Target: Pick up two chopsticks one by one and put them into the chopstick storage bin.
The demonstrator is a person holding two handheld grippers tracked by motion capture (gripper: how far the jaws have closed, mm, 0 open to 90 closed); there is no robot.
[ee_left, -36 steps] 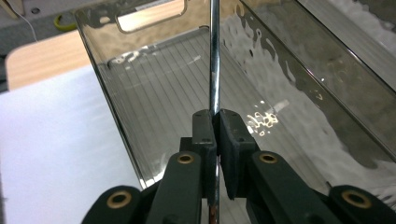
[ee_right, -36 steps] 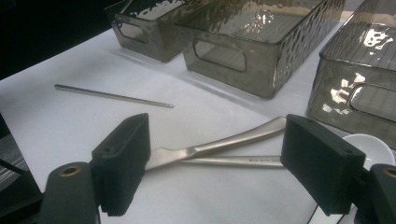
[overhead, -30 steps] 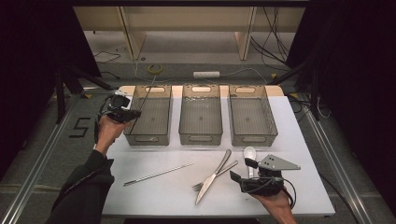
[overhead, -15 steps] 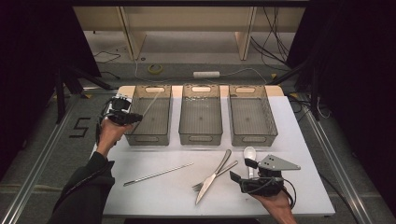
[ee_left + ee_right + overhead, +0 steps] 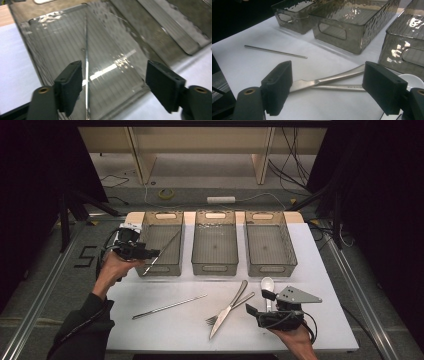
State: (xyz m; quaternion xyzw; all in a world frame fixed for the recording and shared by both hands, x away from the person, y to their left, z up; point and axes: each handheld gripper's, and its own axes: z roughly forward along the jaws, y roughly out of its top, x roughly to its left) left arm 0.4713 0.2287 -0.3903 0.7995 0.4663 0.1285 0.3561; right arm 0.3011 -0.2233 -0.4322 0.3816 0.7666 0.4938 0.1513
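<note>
A thin metal rod (image 5: 162, 252) lies slanted in the left grey bin (image 5: 161, 216), its near end at the bin's front wall. My left gripper (image 5: 150, 253) is at that bin's near left corner. Its jaws have just been opening and now stand wide. In the left gripper view the rod (image 5: 86, 62) runs between them, close to the left pad (image 5: 71, 85) and free of it. A second rod (image 5: 170, 306) lies on the white table. My right gripper (image 5: 257, 302) rests open near the front edge, with a knife (image 5: 329, 78) and a fork (image 5: 342, 87) beyond its jaws.
Middle bin (image 5: 215, 262) and right bin (image 5: 270, 265) stand in a row with the left one. A white spoon (image 5: 267, 284) lies just beyond the right gripper. The table's front edge (image 5: 200, 347) is near the person's arms; dark floor and cables lie beyond.
My left gripper has gone from shut on the rod to open, and the rod now lies in the left bin. The left hand has drawn back a little. The right hand stayed still.
</note>
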